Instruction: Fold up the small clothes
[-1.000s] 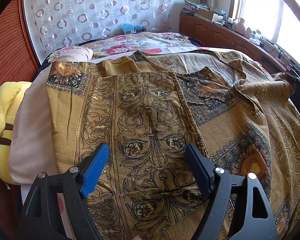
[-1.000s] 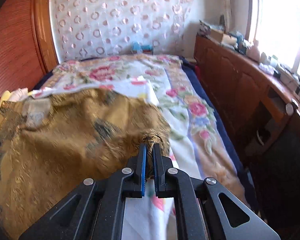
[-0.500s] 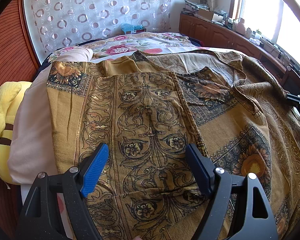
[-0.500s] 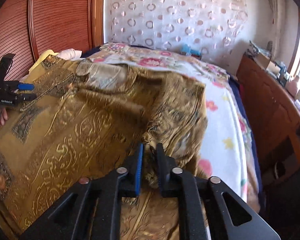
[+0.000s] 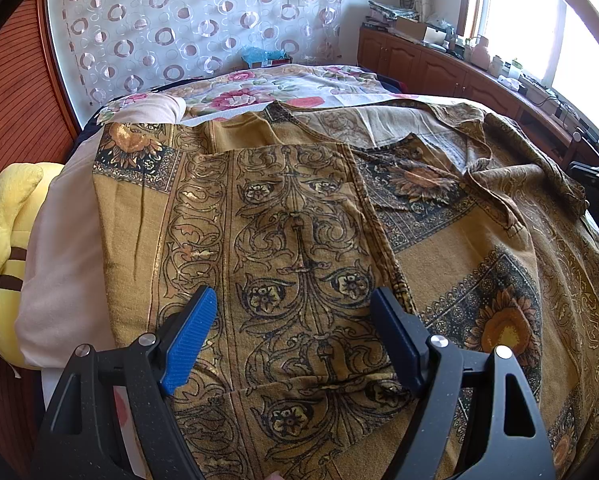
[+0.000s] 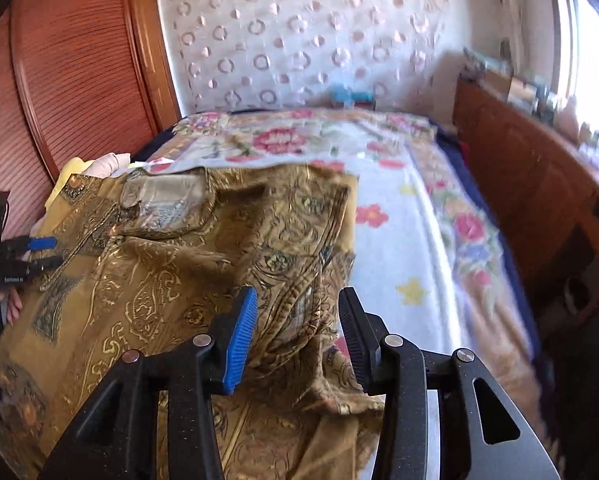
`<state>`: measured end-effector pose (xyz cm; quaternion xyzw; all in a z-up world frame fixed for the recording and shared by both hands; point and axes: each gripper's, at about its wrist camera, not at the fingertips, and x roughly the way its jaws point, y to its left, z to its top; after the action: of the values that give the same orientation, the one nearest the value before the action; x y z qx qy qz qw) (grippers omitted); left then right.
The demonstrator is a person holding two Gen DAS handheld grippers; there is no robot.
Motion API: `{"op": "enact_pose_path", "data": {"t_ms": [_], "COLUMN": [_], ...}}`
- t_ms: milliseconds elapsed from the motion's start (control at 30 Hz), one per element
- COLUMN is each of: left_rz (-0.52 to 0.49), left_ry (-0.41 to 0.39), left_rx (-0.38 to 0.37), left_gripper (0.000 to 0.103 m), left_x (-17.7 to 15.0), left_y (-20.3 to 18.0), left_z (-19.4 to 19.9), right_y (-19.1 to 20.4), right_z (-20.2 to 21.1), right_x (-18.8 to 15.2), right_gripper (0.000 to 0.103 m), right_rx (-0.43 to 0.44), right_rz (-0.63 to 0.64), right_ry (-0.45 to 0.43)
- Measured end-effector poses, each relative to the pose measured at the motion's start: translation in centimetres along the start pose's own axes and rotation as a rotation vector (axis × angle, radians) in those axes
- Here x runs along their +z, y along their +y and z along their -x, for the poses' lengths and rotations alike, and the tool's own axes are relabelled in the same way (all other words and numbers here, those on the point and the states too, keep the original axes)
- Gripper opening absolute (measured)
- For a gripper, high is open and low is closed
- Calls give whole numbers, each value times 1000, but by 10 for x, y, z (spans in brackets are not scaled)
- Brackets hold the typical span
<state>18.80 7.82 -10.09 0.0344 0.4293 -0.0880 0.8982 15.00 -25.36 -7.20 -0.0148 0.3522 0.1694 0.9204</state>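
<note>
Floral bedspread (image 6: pixel 411 240) covers the bed beneath a ring-patterned curtain (image 5: pixel 203 28) and wooden cabinets (image 5: pixel 427 68). Both my left gripper (image 5: pixel 295 336) and right gripper (image 6: pixel 299 336) gape wide, empty, over the golden garment (image 5: pixel 299 220). No writing is legible.

place: home bedroom | bed (image 6: pixel 411 216) carried a floral bedspread (image 5: pixel 259 92) | wall behind: sheer curtain with ring pattern (image 5: pixel 187 20) | left side: reddish slatted wooden panel (image 6: pixel 71 64) | right side: wooden cabinets (image 5: pixel 431 68) under a bright window (image 5: pixel 539 20), cluttered on top | yellow plush toy (image 5: pixel 11 240) beside a pink pillow (image 5: pixel 63 264)
</note>
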Motion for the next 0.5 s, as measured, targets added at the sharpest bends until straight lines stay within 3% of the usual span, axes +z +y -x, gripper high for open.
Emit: {"op": "enact_pose_path", "data": {"t_ms": [133,200,300,500], "left_rz": [0,0,0,0], "left_ry": [0,0,0,0], "left_rx": [0,0,0,0], "left_gripper": [80,80,80,80], "left_x": [0,0,0,0], "left_y": [0,0,1,1], "left_z": [0,0,0,0], "right_y": [5,12,21,27], "right_z": [-19,-23,-22,5], "right_x": [1,4,11,12], "right_gripper": [43,37,18,17], "right_rx": [3,14,39,45], "right_rz": [3,19,66,113], "right_ry": [49,50,39,-27]}}
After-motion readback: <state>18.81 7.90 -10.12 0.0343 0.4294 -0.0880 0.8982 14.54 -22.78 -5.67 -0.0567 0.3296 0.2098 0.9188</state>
